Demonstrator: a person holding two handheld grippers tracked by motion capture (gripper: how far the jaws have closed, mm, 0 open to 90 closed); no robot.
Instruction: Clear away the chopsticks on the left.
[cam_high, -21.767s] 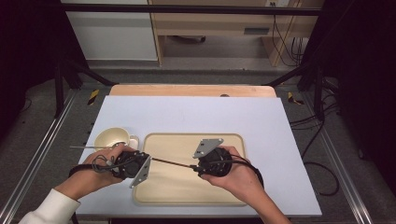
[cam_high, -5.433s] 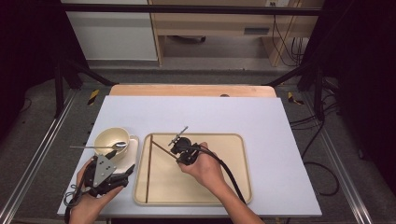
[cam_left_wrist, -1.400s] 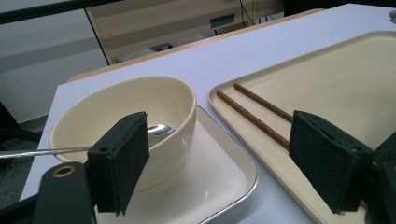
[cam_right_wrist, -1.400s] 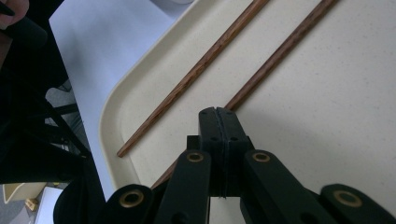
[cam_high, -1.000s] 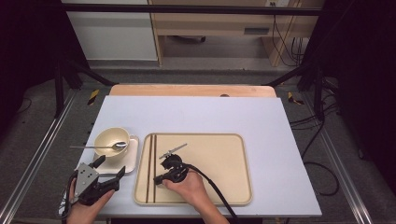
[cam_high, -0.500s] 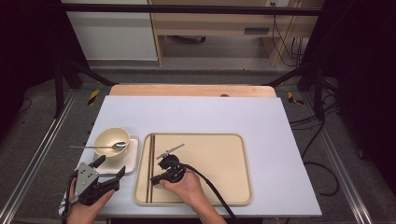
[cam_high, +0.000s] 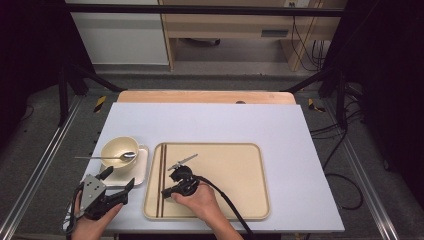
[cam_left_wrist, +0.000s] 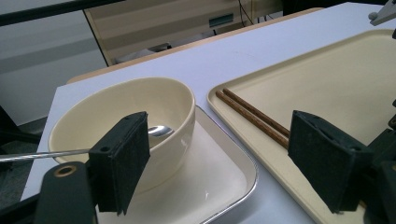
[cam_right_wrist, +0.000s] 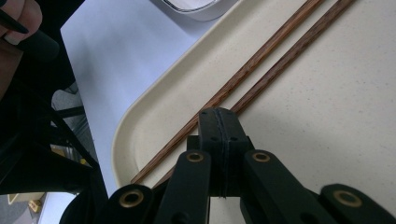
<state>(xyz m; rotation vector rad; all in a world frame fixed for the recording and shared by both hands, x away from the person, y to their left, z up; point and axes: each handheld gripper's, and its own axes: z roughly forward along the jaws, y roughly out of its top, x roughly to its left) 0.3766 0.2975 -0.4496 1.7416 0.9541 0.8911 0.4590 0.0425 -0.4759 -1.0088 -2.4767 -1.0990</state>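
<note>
A pair of brown chopsticks (cam_high: 161, 175) lies side by side along the left edge of the beige tray (cam_high: 240, 175). My right gripper (cam_high: 166, 192) is shut, its tips low over the near part of the chopsticks. In the right gripper view the closed jaws (cam_right_wrist: 218, 116) sit right above one chopstick (cam_right_wrist: 261, 60), and nothing shows between the pads. My left gripper (cam_high: 117, 179) rests open on the table at the front left, with nothing between its jaws. In the left gripper view (cam_left_wrist: 219, 154) it faces the bowl (cam_left_wrist: 121, 100) and the chopsticks (cam_left_wrist: 252, 116).
A cream bowl (cam_high: 115, 149) holding a metal spoon (cam_high: 100, 157) stands on a small white plate (cam_high: 139, 172) left of the tray. The spoon's handle sticks out to the left. The white tabletop (cam_high: 225, 120) stretches beyond the tray.
</note>
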